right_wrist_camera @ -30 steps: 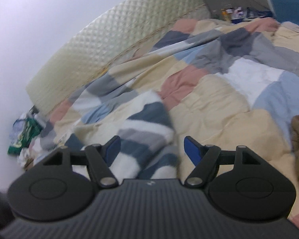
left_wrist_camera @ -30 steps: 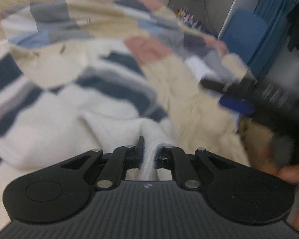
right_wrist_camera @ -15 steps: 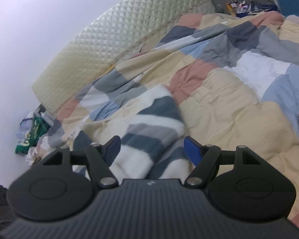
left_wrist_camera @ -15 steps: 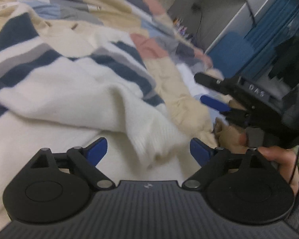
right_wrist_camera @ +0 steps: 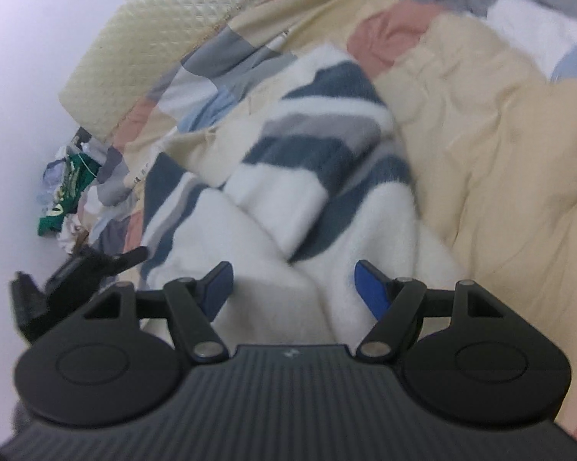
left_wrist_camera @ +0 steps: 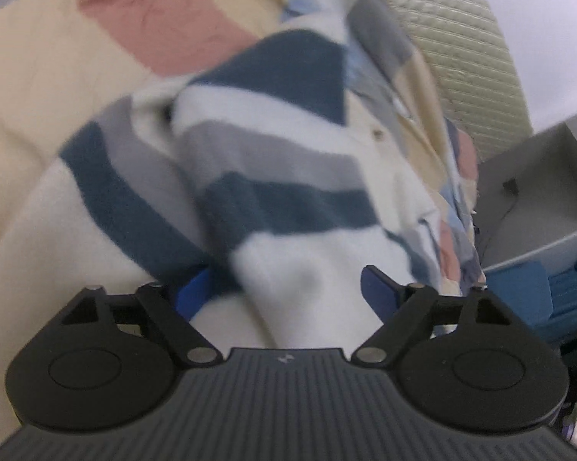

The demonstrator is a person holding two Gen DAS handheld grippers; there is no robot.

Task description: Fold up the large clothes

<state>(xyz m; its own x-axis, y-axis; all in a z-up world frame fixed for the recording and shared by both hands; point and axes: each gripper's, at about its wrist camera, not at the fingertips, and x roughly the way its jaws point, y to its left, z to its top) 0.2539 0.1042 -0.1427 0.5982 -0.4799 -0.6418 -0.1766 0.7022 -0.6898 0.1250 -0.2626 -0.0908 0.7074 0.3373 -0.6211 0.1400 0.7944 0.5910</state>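
Patchwork quilt (right_wrist_camera: 499,123) covers the bed, and a striped fleece sweater (right_wrist_camera: 319,146) lies bunched at its middle, one sleeve laid across the body. Left claw (left_wrist_camera: 288,288) has just been narrowing, yet grips nothing, fleece loose between its pads. Right claw (right_wrist_camera: 292,284) gapes empty. Folding looks barely begun.

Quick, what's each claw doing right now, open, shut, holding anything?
Left claw: open, jaws just closing a little, sweater between them but not gripped.
Right claw: open over the sweater, holding nothing.
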